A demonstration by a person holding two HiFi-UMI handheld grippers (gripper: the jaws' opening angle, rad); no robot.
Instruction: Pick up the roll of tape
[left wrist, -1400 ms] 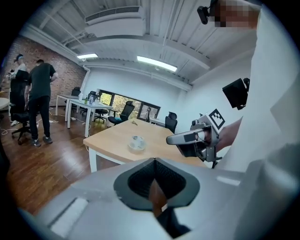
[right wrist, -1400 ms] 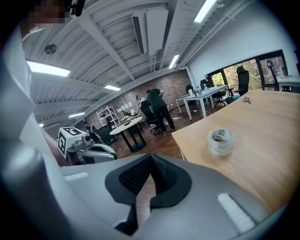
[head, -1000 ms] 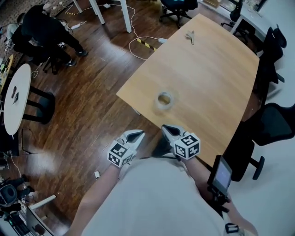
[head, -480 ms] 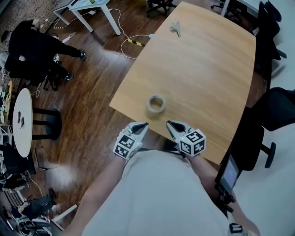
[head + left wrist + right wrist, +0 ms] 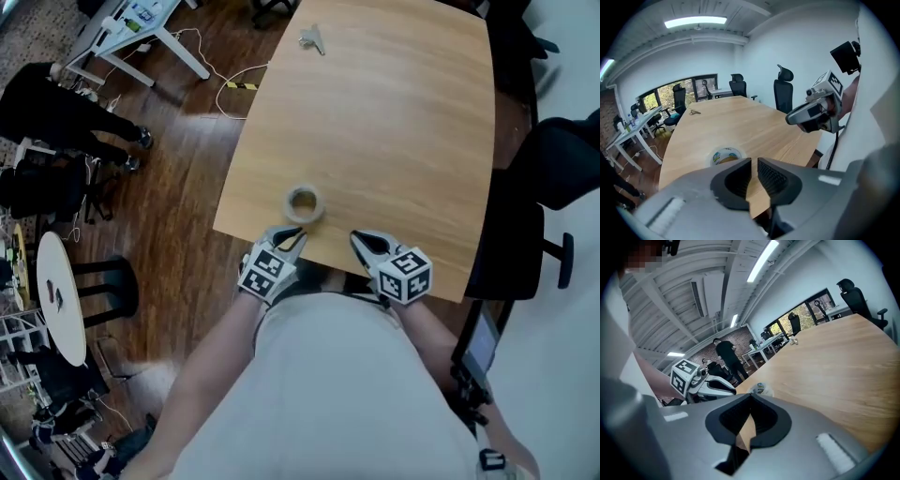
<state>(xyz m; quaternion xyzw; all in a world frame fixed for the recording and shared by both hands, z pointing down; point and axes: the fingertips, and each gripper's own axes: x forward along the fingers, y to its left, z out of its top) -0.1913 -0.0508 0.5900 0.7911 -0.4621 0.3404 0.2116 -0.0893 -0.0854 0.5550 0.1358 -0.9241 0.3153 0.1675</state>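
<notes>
The roll of tape [image 5: 304,202], a pale ring with a printed core, lies flat near the front left corner of the wooden table [image 5: 394,141]. My left gripper [image 5: 289,238] sits just short of it at the table edge. In the left gripper view the tape [image 5: 725,155] shows just beyond the left gripper [image 5: 754,167]. Its jaws have just been opening and stand a narrow gap apart, with nothing between them. My right gripper [image 5: 362,241] hangs over the near edge to the right of the tape, its tips meeting, empty. In the right gripper view the tape [image 5: 761,389] lies ahead of it.
A bunch of keys [image 5: 312,39] lies at the table's far end. Black office chairs [image 5: 553,159] stand along the right side. On the wooden floor to the left are a person in black [image 5: 47,112], a round white table [image 5: 58,295] and cables [image 5: 234,80].
Both grippers have come forward from over the floor to the table's near edge. The left one's tips are now close to the tape.
</notes>
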